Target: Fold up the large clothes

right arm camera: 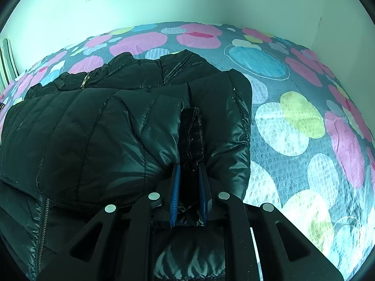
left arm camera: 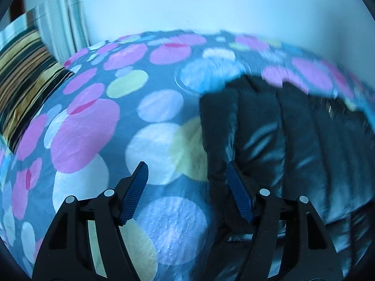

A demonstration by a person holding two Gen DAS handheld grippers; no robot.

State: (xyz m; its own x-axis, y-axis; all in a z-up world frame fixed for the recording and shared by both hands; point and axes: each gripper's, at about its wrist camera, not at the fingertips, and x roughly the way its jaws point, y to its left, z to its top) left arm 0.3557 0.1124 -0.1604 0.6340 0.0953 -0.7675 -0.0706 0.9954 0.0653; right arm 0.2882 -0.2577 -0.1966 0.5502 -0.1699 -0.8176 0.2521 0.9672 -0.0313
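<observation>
A black quilted puffer jacket (right arm camera: 93, 126) lies bunched on the dotted bedspread (right arm camera: 293, 126). My right gripper (right arm camera: 189, 168) is shut on a fold of the jacket beside its dark fuzzy lining (right arm camera: 192, 131), its blue pads (right arm camera: 176, 187) pinching the fabric. In the left wrist view the jacket (left arm camera: 293, 140) fills the right half. My left gripper (left arm camera: 186, 171) stands open at the jacket's left edge; its right finger is over the black fabric, its left finger over the bedspread (left arm camera: 105, 128). Nothing is pinched between its pads.
The bed runs up to a pale wall (right arm camera: 164, 0) at the back and right. A striped pillow (left arm camera: 25, 75) lies at the bed's left end, with a striped curtain (left arm camera: 63, 23) behind it. A zipper (right arm camera: 43, 222) shows on the jacket's lower left.
</observation>
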